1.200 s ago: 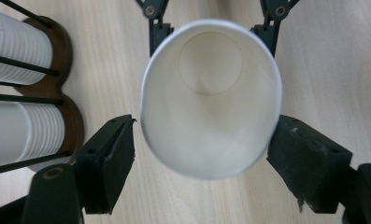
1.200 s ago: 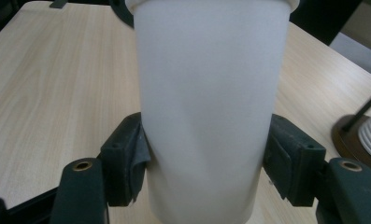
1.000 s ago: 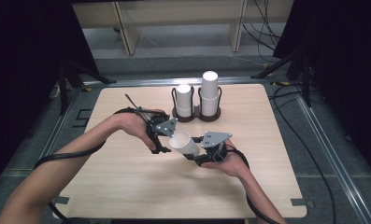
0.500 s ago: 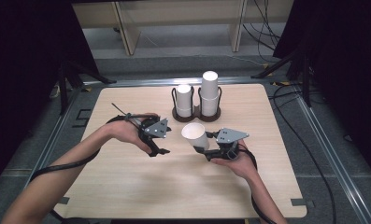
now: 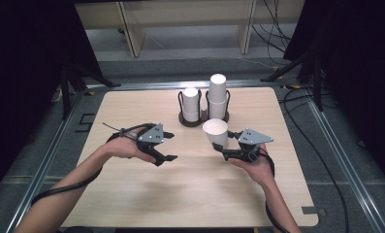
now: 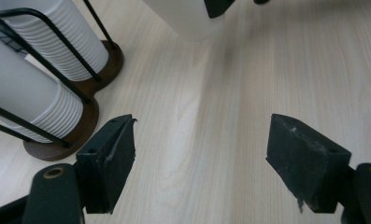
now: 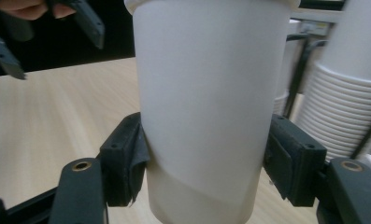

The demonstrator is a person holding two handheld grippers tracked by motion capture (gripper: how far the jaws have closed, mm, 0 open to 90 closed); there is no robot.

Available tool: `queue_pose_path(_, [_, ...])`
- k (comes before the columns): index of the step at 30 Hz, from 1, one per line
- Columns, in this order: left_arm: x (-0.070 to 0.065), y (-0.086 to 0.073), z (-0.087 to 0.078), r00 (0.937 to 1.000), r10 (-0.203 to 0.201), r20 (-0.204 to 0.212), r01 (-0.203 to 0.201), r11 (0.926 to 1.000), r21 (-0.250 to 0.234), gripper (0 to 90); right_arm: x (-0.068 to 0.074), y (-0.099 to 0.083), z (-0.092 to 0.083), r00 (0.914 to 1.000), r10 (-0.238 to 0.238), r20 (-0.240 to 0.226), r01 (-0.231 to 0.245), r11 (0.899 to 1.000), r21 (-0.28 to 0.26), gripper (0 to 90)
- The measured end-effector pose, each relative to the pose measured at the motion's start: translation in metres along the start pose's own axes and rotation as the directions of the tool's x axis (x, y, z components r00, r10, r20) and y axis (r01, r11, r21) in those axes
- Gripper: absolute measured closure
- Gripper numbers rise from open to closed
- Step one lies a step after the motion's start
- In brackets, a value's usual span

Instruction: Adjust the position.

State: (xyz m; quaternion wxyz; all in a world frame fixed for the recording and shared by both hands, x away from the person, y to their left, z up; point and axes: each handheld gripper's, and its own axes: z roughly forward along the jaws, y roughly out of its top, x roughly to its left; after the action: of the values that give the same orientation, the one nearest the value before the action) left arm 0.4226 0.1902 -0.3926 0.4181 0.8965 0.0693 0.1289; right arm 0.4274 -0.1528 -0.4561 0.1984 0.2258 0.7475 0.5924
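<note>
R gripper (image 5: 225, 151) clamps paper cup (image 5: 216, 133) upright, mouth up, just in front of cup rack (image 5: 202, 119). L gripper (image 5: 167, 146), empty, jaws apart and just been closing, sits further off.

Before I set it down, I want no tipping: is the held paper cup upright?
Upright: the paper cup has its open rim on top, clamped at its sides by the right gripper.

A pale wooden tabletop (image 5: 132, 204) stands on grey floor (image 5: 345, 145). Behind it sits a light wooden shelf unit (image 5: 180, 19). Black cables (image 5: 277, 29) trail between dark drapes (image 5: 30, 58).
</note>
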Motion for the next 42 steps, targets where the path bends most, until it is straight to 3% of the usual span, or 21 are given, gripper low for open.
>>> queue_pose_path(5, [-0.006, -0.015, -0.002, 0.9943, -0.070, -0.081, 0.062, 0.9936, -0.095, 22.9, -0.009, -0.002, -0.011, 0.9970, 0.004, 0.077, -0.003, 1.000, -0.017, 35.6])
queue_pose_path(10, [-0.013, -0.034, -0.007, 0.9746, -0.166, -0.150, 0.137, 0.9733, -0.184, 22.3, -0.013, -0.006, -0.022, 0.9870, 0.071, 0.144, -0.069, 0.997, -0.019, 35.4])
queue_pose_path(12, [-0.016, -0.042, -0.011, 0.9607, -0.209, -0.183, 0.169, 0.9622, -0.214, 21.9, -0.017, -0.009, -0.025, 0.9790, 0.064, 0.193, -0.056, 0.997, -0.049, 35.3])
queue_pose_path(16, [-0.022, -0.055, -0.014, 0.9269, -0.290, -0.238, 0.220, 0.9337, -0.283, 21.8, -0.019, -0.013, -0.032, 0.9603, 0.129, 0.247, -0.116, 0.991, -0.068, 35.2])
queue_pose_path(18, [-0.025, -0.061, -0.016, 0.9083, -0.323, -0.266, 0.235, 0.9196, -0.315, 21.8, -0.019, -0.014, -0.035, 0.9437, 0.151, 0.294, -0.131, 0.988, -0.084, 35.2])
queue_pose_path(19, [-0.026, -0.063, -0.016, 0.9042, -0.334, -0.267, 0.244, 0.9158, -0.319, 21.8, -0.021, -0.015, -0.036, 0.9412, 0.152, 0.302, -0.132, 0.988, -0.085, 35.2])
queue_pose_path(20, [-0.027, -0.066, -0.017, 0.8937, -0.353, -0.277, 0.253, 0.9060, -0.340, 21.8, -0.024, -0.016, -0.036, 0.9441, 0.139, 0.299, -0.110, 0.988, -0.110, 35.2])
queue_pose_path(21, [-0.028, -0.069, -0.016, 0.8851, -0.370, -0.283, 0.260, 0.8968, -0.358, 21.8, -0.025, -0.017, -0.037, 0.9374, 0.139, 0.319, -0.108, 0.988, -0.111, 35.1])
queue_pose_path(24, [-0.032, -0.079, -0.016, 0.8652, -0.396, -0.307, 0.274, 0.8871, -0.371, 21.7, -0.025, -0.019, -0.039, 0.9141, 0.186, 0.360, -0.153, 0.981, -0.118, 35.1])
queue_pose_path(25, [-0.033, -0.082, -0.015, 0.8599, -0.410, -0.304, 0.284, 0.8793, -0.382, 21.8, -0.028, -0.020, -0.041, 0.9104, 0.161, 0.381, -0.131, 0.986, -0.104, 35.1])
queue_pose_path(26, [-0.034, -0.085, -0.016, 0.8559, -0.412, -0.313, 0.290, 0.8829, -0.369, 21.7, -0.030, -0.021, -0.041, 0.9053, 0.160, 0.394, -0.126, 0.986, -0.110, 35.1])
queue_pose_path(28, [-0.035, -0.090, -0.014, 0.8463, -0.436, -0.306, 0.305, 0.8676, -0.393, 21.7, -0.033, -0.022, -0.042, 0.8970, 0.159, 0.413, -0.125, 0.986, -0.108, 35.0])
queue_pose_path(29, [-0.036, -0.093, -0.015, 0.8452, -0.433, -0.314, 0.305, 0.8725, -0.381, 21.7, -0.034, -0.023, -0.042, 0.8925, 0.167, 0.419, -0.133, 0.985, -0.111, 35.0])
queue_pose_path(34, [-0.037, -0.106, -0.014, 0.8023, -0.487, -0.345, 0.327, 0.8418, -0.430, 21.9, -0.040, -0.025, -0.044, 0.8751, 0.174, 0.451, -0.148, 0.985, -0.094, 34.9])
queue_pose_path(35, [-0.037, -0.109, -0.015, 0.7869, -0.508, -0.350, 0.338, 0.8293, -0.445, 21.9, -0.041, -0.026, -0.044, 0.8725, 0.172, 0.457, -0.148, 0.985, -0.088, 34.9])
queue_pose_path(36, [-0.037, -0.111, -0.017, 0.7741, -0.516, -0.367, 0.338, 0.8266, -0.450, 22.0, -0.042, -0.027, -0.043, 0.8730, 0.181, 0.453, -0.150, 0.983, -0.104, 34.9])
queue_pose_path(37, [-0.038, -0.114, -0.018, 0.7549, -0.536, -0.378, 0.348, 0.8160, -0.462, 22.0, -0.043, -0.027, -0.044, 0.8673, 0.177, 0.465, -0.151, 0.984, -0.093, 34.9])
queue_pose_path(38, [-0.038, -0.116, -0.017, 0.7385, -0.556, -0.382, 0.344, 0.7976, -0.495, 22.0, -0.044, -0.028, -0.045, 0.8643, 0.177, 0.471, -0.153, 0.984, -0.089, 34.8])
queue_pose_path(40, [-0.038, -0.121, -0.019, 0.7160, -0.565, -0.410, 0.332, 0.7926, -0.511, 22.1, -0.046, -0.029, -0.046, 0.8545, 0.181, 0.487, -0.159, 0.983, -0.087, 34.8])
queue_pose_path(41, [-0.038, -0.123, -0.019, 0.7086, -0.562, -0.427, 0.325, 0.7973, -0.508, 22.1, -0.048, -0.031, -0.046, 0.8499, 0.187, 0.493, -0.156, 0.982, -0.104, 34.8])
queue_pose_path(42, [-0.040, -0.125, -0.020, 0.6924, -0.566, -0.447, 0.329, 0.7995, -0.502, 22.0, -0.049, -0.031, -0.047, 0.8486, 0.193, 0.493, -0.169, 0.981, -0.093, 34.8])
